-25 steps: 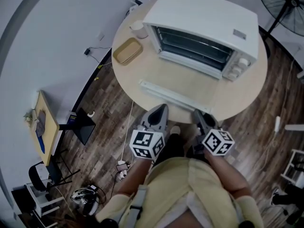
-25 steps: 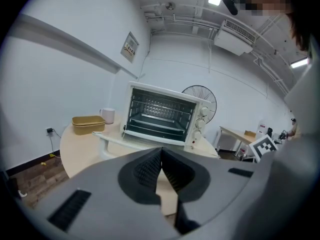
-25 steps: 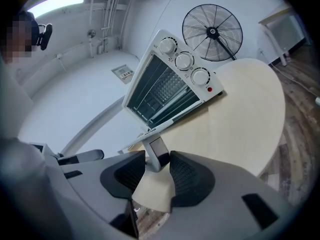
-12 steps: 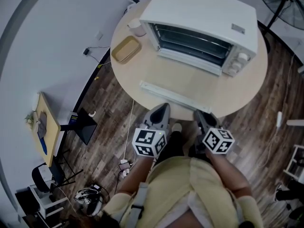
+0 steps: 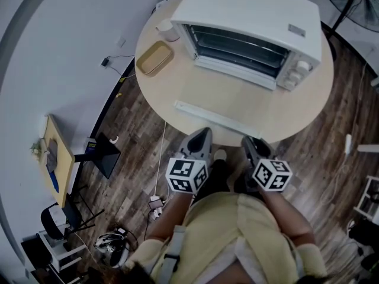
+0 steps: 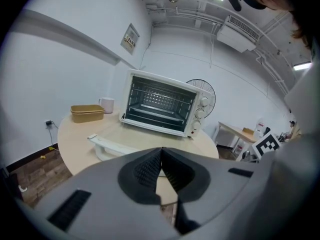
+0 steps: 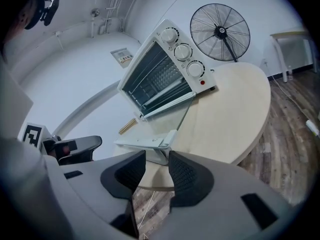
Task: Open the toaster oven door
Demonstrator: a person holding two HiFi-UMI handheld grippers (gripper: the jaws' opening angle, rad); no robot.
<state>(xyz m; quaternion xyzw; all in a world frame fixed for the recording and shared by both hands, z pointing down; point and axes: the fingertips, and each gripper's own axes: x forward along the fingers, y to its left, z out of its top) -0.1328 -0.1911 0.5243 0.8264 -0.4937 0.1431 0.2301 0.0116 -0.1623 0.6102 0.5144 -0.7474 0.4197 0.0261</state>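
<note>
A white toaster oven (image 5: 249,22) stands at the back of the round table (image 5: 296,114). Its glass door (image 5: 234,96) lies folded down flat, and the door's white handle (image 5: 216,118) is near the table's front edge. The oven cavity with its rack shows in the left gripper view (image 6: 159,103). Both grippers are held close to the person's body, just off the table's near edge. My left gripper (image 5: 201,136) is shut, its pads meeting at the tip (image 6: 161,151). My right gripper (image 5: 249,144) is open with nothing between its pads (image 7: 157,156). The handle (image 7: 145,144) lies just beyond it.
A tan lidded box (image 5: 155,58) and a mug (image 5: 167,31) sit at the table's left beside the oven. A standing fan (image 5: 355,2) is at the back right. A small side table (image 5: 56,158) and cables are on the wooden floor at the left.
Both grippers stay about where they were near the table's edge. The door lies open as before. The head view has only drifted slightly.
</note>
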